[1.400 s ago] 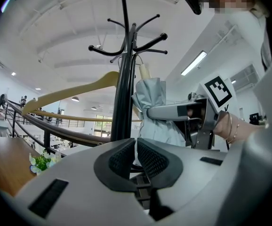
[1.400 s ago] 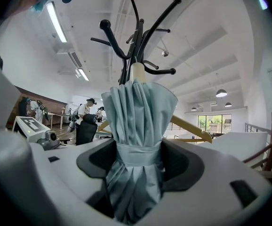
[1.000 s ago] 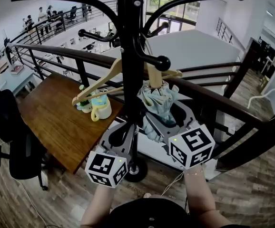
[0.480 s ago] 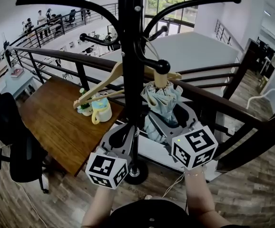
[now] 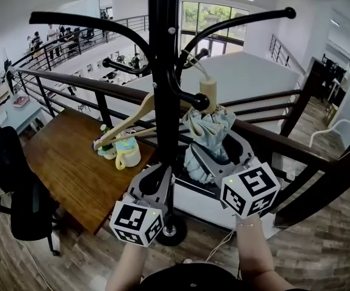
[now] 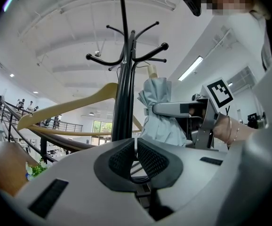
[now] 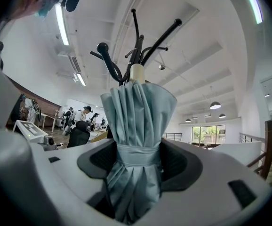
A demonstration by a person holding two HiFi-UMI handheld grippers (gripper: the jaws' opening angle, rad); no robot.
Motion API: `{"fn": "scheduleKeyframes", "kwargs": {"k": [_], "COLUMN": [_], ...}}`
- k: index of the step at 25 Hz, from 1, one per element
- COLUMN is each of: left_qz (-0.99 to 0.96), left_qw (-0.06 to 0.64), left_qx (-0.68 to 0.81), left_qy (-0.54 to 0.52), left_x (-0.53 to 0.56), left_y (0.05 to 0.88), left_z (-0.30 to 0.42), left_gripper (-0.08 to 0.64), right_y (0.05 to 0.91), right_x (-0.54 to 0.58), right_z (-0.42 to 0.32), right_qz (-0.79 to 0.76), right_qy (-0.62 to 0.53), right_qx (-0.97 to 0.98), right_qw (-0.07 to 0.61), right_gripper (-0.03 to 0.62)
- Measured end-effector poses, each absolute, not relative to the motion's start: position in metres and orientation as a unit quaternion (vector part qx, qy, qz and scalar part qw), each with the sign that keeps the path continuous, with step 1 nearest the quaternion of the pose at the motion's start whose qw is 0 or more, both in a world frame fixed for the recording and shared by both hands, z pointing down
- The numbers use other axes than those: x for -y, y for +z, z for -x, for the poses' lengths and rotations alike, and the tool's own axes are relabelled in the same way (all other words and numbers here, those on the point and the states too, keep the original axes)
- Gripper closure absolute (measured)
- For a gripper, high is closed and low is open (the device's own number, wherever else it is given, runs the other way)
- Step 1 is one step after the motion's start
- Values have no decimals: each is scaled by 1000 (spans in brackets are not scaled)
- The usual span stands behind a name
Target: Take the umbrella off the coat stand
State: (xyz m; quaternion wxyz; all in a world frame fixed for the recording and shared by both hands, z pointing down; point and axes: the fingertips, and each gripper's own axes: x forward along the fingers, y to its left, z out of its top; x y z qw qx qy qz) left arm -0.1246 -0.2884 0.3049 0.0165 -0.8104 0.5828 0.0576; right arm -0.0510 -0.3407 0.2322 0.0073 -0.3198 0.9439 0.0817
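Observation:
The black coat stand rises in the middle of the head view. A folded pale blue umbrella with a cream handle hangs just right of the pole, its handle beside a knobbed hook. A thin cord runs from the handle up toward the hooks. My right gripper is shut on the umbrella at its strap band, pads pressed on both sides. My left gripper is shut and holds nothing, low by the pole. From there I see the umbrella at right.
A wooden hanger hangs on the stand's left side. Behind runs a dark railing. A wooden table with a small pot and plant stands at left, a black chair beside it. The stand's round base sits below.
My right gripper has lifted the umbrella upward; its handle, formerly below the knobbed hook, now stands level with and above it. The left gripper has stayed nearly in place.

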Motion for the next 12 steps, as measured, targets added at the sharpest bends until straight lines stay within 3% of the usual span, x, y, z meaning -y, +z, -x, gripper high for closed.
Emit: {"fn": "scheduleKeyframes", "kwargs": {"k": [12], "left_qz": [806], "left_qw": [43], "left_qx": [-586], "left_qy": [69], "left_x": [293], "left_y": [274], "left_z": [123], "left_gripper": [532], "right_y": [206], "right_x": [341], "right_z": [47], "right_qz": [321], "right_qy": [102], "right_qx": [-941], "right_qw": [21], "right_gripper": [308]}}
